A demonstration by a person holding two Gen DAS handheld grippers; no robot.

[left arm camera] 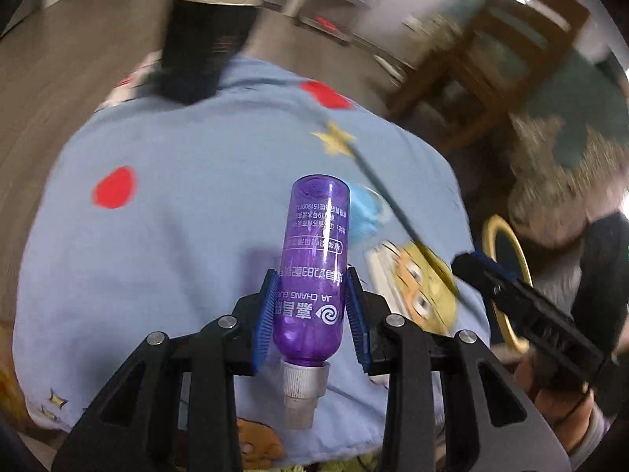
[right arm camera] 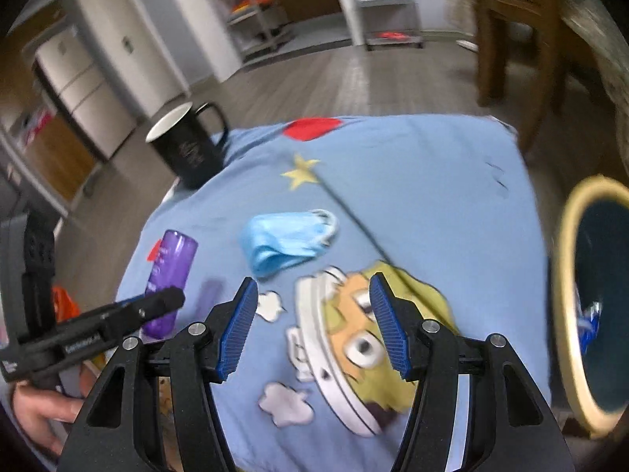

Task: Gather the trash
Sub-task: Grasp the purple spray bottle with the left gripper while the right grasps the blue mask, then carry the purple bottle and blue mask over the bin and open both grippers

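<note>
A purple plastic bottle with a silver cap pointing toward the camera sits between the blue pads of my left gripper, which is shut on it just above the light blue cartoon cloth. A crumpled blue face mask lies on the cloth, a little ahead and left of my right gripper. That gripper is open, with nothing between its fingers. In the right wrist view the bottle and left gripper show at lower left. The mask peeks out behind the bottle.
A round bin with a yellow rim stands off the cloth's right edge, with a blue wrapper inside. A black mug stands at the cloth's far left corner. A wooden chair is beyond on the wood floor.
</note>
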